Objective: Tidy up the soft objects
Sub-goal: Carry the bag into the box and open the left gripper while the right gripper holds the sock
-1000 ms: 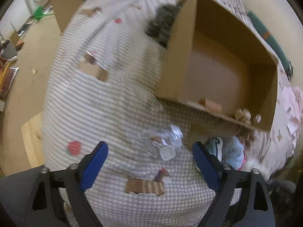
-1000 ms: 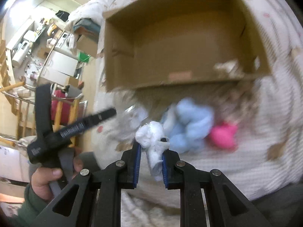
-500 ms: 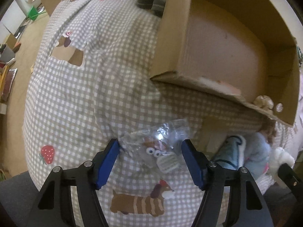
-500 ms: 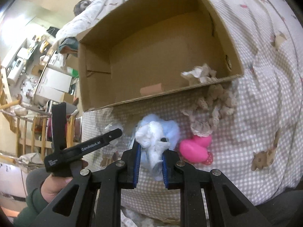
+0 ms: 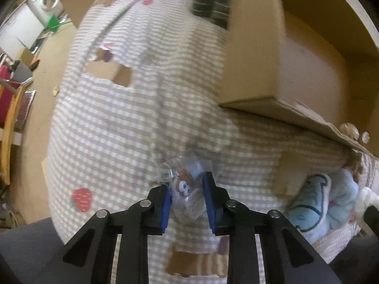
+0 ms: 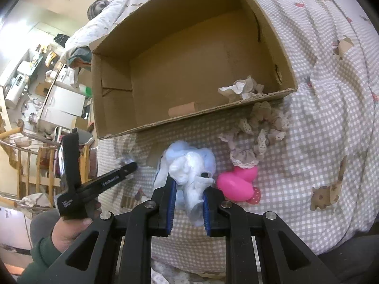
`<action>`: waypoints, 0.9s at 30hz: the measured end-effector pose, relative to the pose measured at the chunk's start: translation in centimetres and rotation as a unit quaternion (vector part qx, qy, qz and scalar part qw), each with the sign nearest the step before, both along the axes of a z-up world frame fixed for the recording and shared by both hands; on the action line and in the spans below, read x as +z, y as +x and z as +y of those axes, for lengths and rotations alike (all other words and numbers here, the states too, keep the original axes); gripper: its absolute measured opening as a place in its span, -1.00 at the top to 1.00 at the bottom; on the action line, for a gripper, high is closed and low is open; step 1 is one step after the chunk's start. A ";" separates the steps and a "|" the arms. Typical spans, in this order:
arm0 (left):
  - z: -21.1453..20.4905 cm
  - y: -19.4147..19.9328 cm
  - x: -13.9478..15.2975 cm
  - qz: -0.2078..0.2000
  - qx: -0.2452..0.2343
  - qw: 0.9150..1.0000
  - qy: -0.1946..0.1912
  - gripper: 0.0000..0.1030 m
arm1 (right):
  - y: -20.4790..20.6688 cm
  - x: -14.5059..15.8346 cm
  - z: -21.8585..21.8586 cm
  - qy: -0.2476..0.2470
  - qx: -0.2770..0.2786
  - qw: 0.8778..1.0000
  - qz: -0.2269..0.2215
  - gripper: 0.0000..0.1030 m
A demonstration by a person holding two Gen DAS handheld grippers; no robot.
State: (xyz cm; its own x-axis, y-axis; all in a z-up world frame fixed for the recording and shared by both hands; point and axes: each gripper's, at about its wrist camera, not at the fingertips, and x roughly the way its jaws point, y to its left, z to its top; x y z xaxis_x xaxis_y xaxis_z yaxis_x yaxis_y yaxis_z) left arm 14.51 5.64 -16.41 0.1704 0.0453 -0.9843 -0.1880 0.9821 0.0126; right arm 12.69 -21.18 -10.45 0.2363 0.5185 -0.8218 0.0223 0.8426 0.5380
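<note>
My left gripper (image 5: pixel 187 189) is shut on a clear plastic bag holding a small toy with googly eyes (image 5: pixel 183 184), just above the checked bedcover. My right gripper (image 6: pixel 188 189) is shut on a white soft toy (image 6: pixel 189 175), held in front of a light blue plush (image 6: pixel 175 151). An open cardboard box (image 6: pixel 189 118) lies on its side on the bed beyond both grippers, also in the left wrist view (image 5: pixel 260 99). A crumpled beige cloth (image 6: pixel 241 87) lies inside its front right corner.
A pink plush (image 6: pixel 236 184) and a lace-trimmed cloth (image 6: pixel 258 130) lie on the bed right of my right gripper. The blue plush (image 5: pixel 315 196) lies right of my left gripper. A dark striped item (image 5: pixel 213 2) sits behind the box. The bed's edge and floor lie to the left.
My left gripper has closed from wide open onto the bagged toy. My right gripper still holds the white toy and has moved closer to the box.
</note>
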 end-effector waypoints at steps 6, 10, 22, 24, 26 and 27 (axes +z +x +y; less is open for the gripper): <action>2.1 -0.4 0.9 -0.016 0.022 0.999 0.044 0.60 | 0.0 -0.2 -0.4 -0.007 -0.007 1.000 -0.002 0.59; 4.3 -0.9 1.6 -0.026 0.051 0.996 0.065 0.62 | -0.3 -0.2 -0.7 -0.014 -0.009 1.000 -0.006 0.59; 3.7 -4.8 10.6 -0.129 0.028 0.990 0.052 0.64 | -1.7 1.4 -2.5 -0.012 -0.018 0.999 -0.035 0.59; 1.2 -5.3 12.6 -0.142 0.015 0.988 0.050 0.64 | -2.0 2.0 -2.9 -0.009 -0.021 0.999 -0.044 0.59; 0.3 -5.9 14.1 -0.152 0.004 0.987 0.044 0.65 | -2.3 2.8 -3.2 -0.004 -0.023 0.998 -0.053 0.59; -0.2 -6.2 14.5 -0.156 0.001 0.987 0.041 0.65 | -2.4 3.2 -3.4 -0.002 -0.024 0.998 -0.059 0.59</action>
State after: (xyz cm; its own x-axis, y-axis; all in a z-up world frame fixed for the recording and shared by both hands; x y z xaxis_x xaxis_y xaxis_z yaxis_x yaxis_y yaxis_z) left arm 8.32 5.42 -1.89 0.4637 0.1239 -0.8773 -0.1967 0.9799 0.0344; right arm 10.26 -24.60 -7.23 0.3551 0.5011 -0.7892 -0.0009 0.8444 0.5357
